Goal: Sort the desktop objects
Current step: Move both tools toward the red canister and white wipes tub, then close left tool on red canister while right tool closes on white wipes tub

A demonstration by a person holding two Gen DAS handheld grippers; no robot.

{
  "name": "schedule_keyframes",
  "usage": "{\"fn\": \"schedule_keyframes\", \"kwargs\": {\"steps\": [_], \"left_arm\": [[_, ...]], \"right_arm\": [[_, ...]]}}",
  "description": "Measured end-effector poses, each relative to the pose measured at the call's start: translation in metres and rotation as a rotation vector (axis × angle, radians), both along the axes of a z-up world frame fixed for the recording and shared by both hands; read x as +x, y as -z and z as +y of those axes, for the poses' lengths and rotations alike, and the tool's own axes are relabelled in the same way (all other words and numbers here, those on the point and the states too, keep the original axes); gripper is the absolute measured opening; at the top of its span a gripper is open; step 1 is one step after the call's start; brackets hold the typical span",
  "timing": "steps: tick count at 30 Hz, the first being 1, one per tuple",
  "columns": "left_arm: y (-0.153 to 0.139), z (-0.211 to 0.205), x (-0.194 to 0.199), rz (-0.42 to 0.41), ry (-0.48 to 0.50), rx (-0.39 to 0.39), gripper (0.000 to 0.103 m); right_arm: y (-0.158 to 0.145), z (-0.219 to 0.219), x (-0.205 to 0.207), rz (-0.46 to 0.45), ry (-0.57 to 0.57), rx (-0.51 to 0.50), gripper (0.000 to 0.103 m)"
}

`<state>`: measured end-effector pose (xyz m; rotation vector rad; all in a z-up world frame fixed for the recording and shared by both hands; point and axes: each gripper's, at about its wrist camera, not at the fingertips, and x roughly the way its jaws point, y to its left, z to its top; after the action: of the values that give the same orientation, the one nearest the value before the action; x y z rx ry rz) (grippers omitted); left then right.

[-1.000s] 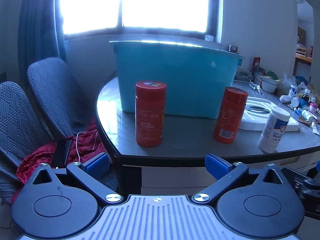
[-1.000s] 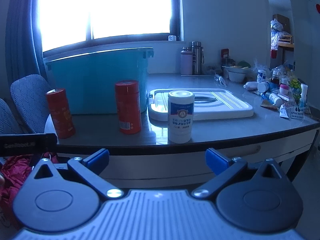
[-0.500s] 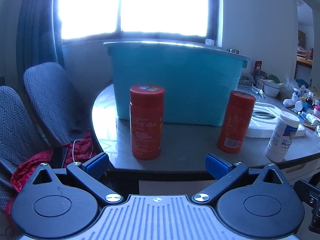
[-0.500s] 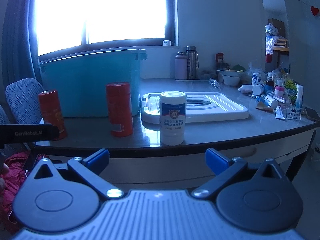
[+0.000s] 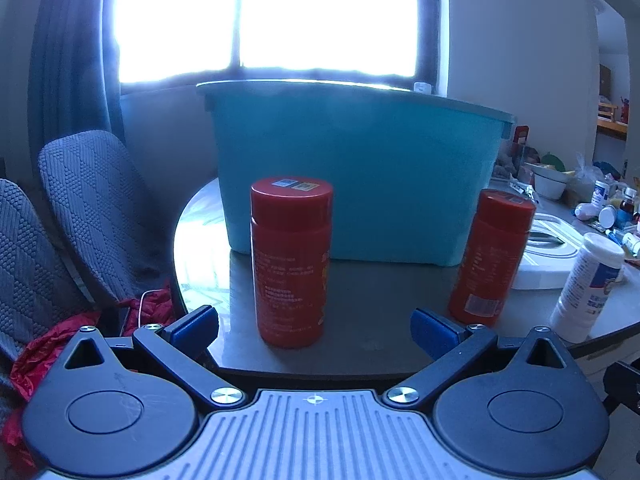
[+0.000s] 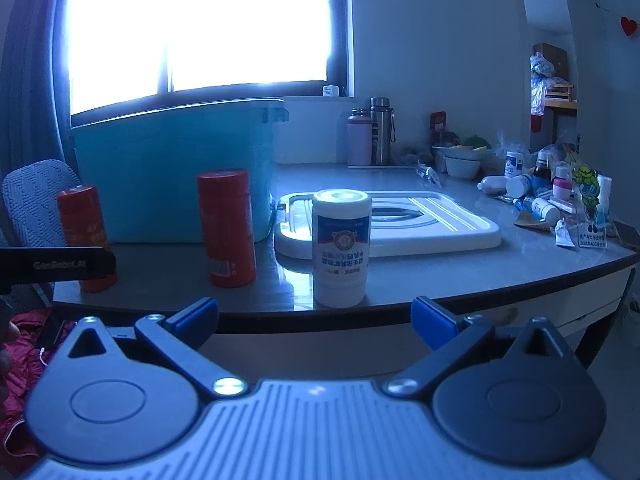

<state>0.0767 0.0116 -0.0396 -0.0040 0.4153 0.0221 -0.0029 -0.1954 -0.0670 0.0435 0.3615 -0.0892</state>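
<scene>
Two red canisters and a white bottle stand on the grey table in front of a teal bin (image 5: pixel 360 176). In the left wrist view the nearer red canister (image 5: pixel 291 262) stands just ahead of my open left gripper (image 5: pixel 315 330), centred between its blue pads. The second red canister (image 5: pixel 491 256) and the white bottle (image 5: pixel 588 286) are to the right. In the right wrist view the white bottle (image 6: pixel 341 254) stands upside down just ahead of my open right gripper (image 6: pixel 315 318); the red canisters (image 6: pixel 227 227) (image 6: pixel 84 228) and the bin (image 6: pixel 172 168) are to its left.
A white lid (image 6: pixel 404 224) lies flat behind the white bottle. Small bottles and packets (image 6: pixel 552 200) crowd the table's right end. Flasks (image 6: pixel 380 130) stand at the back wall. Grey chairs (image 5: pixel 80 208) with red cloth (image 5: pixel 48 344) are left of the table.
Both grippers have moved closer to the table. The nearer red canister and the white bottle now look larger and sit nearer the open pads.
</scene>
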Motion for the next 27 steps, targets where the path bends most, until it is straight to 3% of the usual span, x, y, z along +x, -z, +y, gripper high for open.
{"fn": "schedule_keyframes", "kwargs": {"steps": [27], "left_arm": [[0.018,-0.005,0.056,-0.034,-0.043,-0.004,0.103]], "right_arm": [[0.016,-0.016,0.06,-0.045,0.002,-0.004,0.103]]}}
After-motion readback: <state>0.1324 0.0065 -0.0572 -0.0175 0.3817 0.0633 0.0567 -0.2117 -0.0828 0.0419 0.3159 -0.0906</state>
